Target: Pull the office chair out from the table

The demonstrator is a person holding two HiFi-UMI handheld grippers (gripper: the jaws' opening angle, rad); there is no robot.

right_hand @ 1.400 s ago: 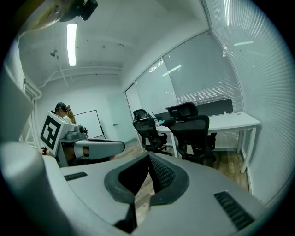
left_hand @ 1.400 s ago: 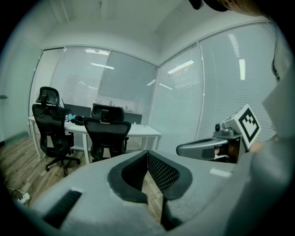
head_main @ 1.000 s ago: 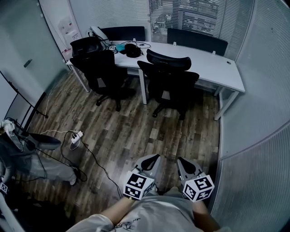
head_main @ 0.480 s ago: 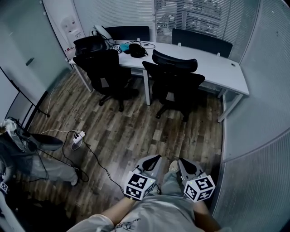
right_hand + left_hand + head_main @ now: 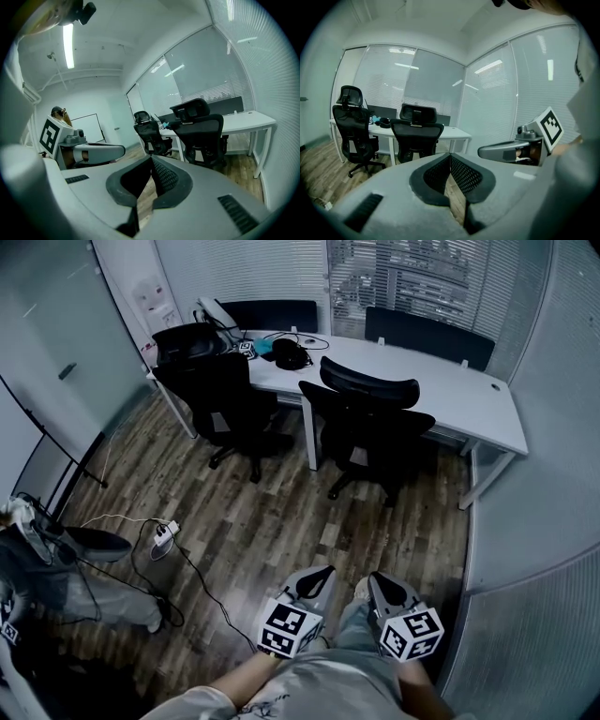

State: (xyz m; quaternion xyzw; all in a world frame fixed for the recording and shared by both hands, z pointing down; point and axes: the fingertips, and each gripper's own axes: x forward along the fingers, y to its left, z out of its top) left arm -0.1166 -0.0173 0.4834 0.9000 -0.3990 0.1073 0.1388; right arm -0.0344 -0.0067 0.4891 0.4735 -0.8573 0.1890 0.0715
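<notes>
Jaws pressed together on the left gripper (image 5: 322, 570) and the right gripper (image 5: 373, 576), nothing between them, both held low by my body. Chair (image 5: 375, 442) is across the floor (image 5: 272, 521), well apart from me, pushed up to the table (image 5: 487, 404) with its back facing me. How do I pull it out cleanly? (deskrat)

Walk up first, you can't do anything from where you are. I'd spread both sets of jaws on the way in and go for the top of the backrest (image 5: 361, 423) or the headrest (image 5: 370, 388), one gripper either side of centre, so it rolls straight instead of swivelling. Clamp firm before you move. Then pull level and slow, straight back toward you. Lift while pulling and the casters will probably skip. Watch the second chair (image 5: 220, 390) to its left and the table leg (image 5: 310, 442) between the two, since the wheel base could catch there. The task doesn't say which chair, btw. I'm guessing the one dead ahead. (castorfan)
</notes>
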